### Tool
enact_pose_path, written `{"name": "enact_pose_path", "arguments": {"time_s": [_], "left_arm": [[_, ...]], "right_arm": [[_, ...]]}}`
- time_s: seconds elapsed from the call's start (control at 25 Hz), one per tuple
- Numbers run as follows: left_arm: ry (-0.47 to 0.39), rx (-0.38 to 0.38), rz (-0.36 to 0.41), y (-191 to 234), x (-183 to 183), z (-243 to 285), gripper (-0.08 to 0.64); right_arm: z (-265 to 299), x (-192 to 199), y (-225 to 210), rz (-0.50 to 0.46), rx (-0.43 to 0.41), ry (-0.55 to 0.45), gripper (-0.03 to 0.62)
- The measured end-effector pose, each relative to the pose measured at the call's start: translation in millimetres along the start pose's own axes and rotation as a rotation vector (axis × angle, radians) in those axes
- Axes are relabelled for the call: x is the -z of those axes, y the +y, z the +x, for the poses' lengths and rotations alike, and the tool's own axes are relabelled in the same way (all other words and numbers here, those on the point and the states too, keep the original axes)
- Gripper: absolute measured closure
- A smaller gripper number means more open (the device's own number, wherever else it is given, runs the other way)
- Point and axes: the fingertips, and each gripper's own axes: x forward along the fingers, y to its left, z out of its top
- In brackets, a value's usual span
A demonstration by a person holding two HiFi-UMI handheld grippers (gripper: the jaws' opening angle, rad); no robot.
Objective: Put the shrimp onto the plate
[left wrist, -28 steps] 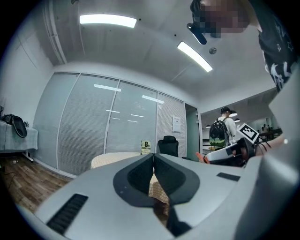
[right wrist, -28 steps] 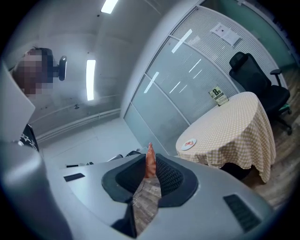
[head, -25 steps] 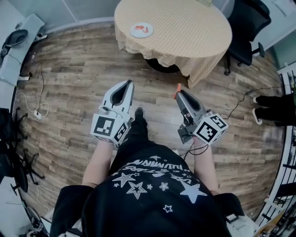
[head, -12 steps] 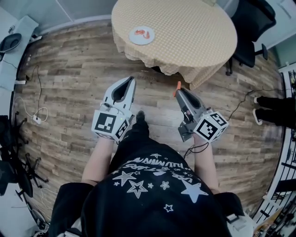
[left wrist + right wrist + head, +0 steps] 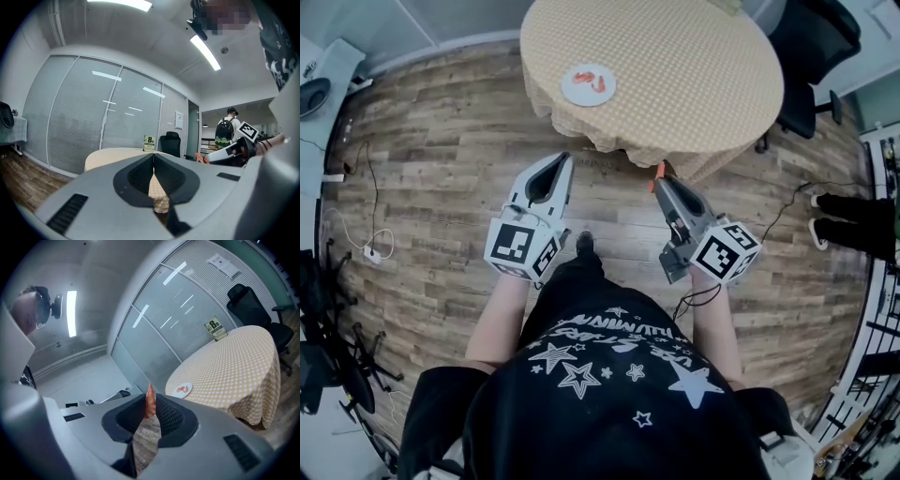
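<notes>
A person standing short of the round checked table (image 5: 694, 56) holds an orange shrimp (image 5: 150, 401) pinched at the tips of the right gripper (image 5: 662, 182), the left gripper (image 5: 562, 159) closed on nothing, while the white plate (image 5: 577, 92) on the table carries a second shrimp (image 5: 599, 82)

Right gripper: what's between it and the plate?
Head view: just bare checked tablecloth between the right gripper, shut on a shrimp, and the plate.

Round table (image 5: 694, 66) under yellow checked cloth (image 5: 572, 117), black office chair (image 5: 811, 47) beside it, wood-plank floor (image 5: 441, 159)
</notes>
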Motion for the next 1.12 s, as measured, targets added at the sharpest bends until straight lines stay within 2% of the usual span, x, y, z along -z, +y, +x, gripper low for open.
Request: {"name": "enact_pose_path", "arguments": {"time_s": [0.36, 0.68, 1.12], "left_arm": [[0.012, 0.054, 0.004, 34.2, 0.5, 40.7, 0.549], [0.024, 0.063, -0.009, 68.9, 5.6, 60.1, 0.549], [0.072, 0.004, -0.015, 82.3, 21.4, 67.7, 0.549]], "right_arm": [[41.4, -29.2, -21.3, -0.033, 0.052, -0.016, 0.515], [71.7, -44.2, -40.3, -0.033, 0.095, -0.013, 0.515], [102.3, -33.0, -54.3, -0.009, 0.055, 0.043, 0.515]]}}
